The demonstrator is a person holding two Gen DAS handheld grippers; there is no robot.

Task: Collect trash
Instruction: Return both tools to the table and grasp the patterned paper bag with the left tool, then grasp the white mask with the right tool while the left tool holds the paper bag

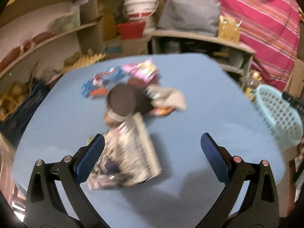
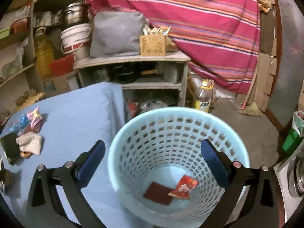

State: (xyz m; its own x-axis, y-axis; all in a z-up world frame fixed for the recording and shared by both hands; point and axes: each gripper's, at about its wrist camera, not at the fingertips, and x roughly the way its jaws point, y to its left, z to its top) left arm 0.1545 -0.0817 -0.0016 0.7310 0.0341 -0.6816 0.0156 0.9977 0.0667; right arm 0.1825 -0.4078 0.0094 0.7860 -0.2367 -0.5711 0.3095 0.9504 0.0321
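Observation:
A pile of trash lies on the blue table (image 1: 199,98): a silver printed wrapper (image 1: 127,155), a dark round cup (image 1: 121,102), blue (image 1: 98,83) and pink wrappers (image 1: 142,69), and a crumpled white piece (image 1: 169,96). My left gripper (image 1: 152,150) is open above the table, its left finger beside the silver wrapper, nothing gripped. My right gripper (image 2: 152,152) stands open over the light-blue basket (image 2: 224,129), which holds a red wrapper (image 2: 183,187) and a dark red flat piece (image 2: 157,192). The left wrist view is blurred.
The basket (image 1: 279,114) stands off the table's right edge. Behind the table are grey shelves (image 2: 133,64) with a white bucket (image 2: 76,38), a grey bag and a wooden box. An oil bottle (image 2: 203,96) stands on the floor under a striped cloth (image 2: 199,19).

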